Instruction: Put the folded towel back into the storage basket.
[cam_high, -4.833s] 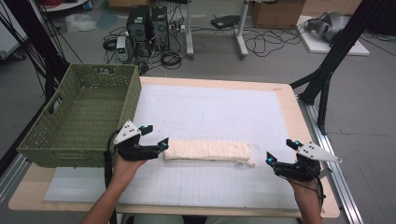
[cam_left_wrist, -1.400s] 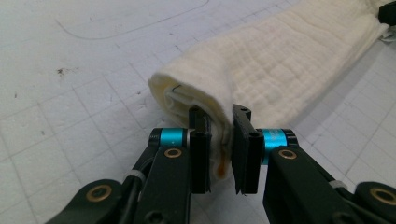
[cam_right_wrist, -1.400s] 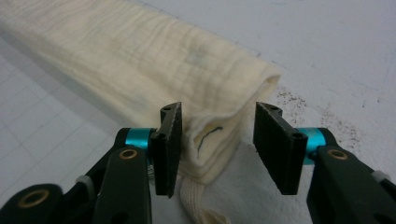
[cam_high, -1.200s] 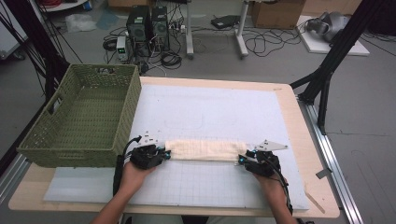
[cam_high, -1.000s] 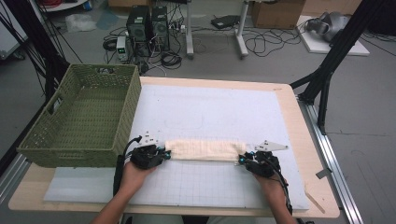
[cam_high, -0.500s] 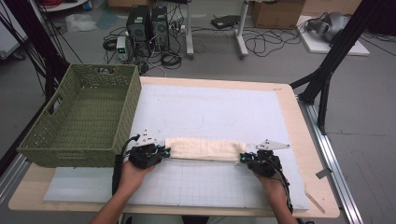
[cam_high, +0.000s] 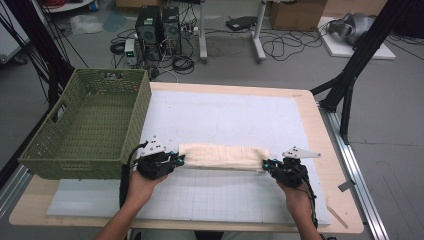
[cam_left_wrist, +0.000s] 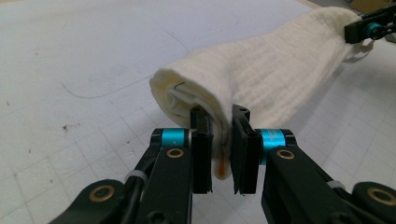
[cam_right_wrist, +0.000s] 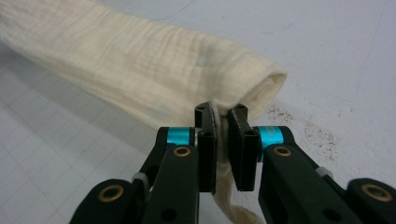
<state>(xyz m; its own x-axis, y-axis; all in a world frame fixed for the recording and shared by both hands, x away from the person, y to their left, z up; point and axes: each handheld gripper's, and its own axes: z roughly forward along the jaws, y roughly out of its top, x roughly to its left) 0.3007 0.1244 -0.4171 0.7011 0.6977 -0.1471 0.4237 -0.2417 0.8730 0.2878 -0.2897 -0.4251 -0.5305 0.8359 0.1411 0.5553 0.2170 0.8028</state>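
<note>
The left gripper (cam_left_wrist: 219, 140) is clamped on the near-left end of a rolled cream towel (cam_left_wrist: 261, 74), its jaws pinching a fold of cloth at the roll's open end; the right gripper's (cam_right_wrist: 222, 140) jaws have just been closing and now pinch a flap of the same cloth at the roll's right end, with a loose tail hanging below the pads. In the high view the left gripper (cam_high: 172, 161) and the right gripper (cam_high: 270, 165) sit at opposite ends of the towel (cam_high: 222, 156), which lies lengthwise across the near middle of the white gridded mat (cam_high: 235, 115) covering the wooden table (cam_high: 327, 150). The step in hand looks like the pick-up: both ends are secured and the roll is about to be raised. The next move probably calls for lifting both ends together, keeping them level and slightly taut so the roll does not sag or unwind, then carrying it left toward the green wicker basket (cam_high: 65, 150) at the table's left edge. The basket's near-right wall stands just beside the left hand (cam_high: 142, 185), so the roll must clear that rim. Computer towers (cam_high: 160, 22) and cables lie on the floor beyond the table.
</note>
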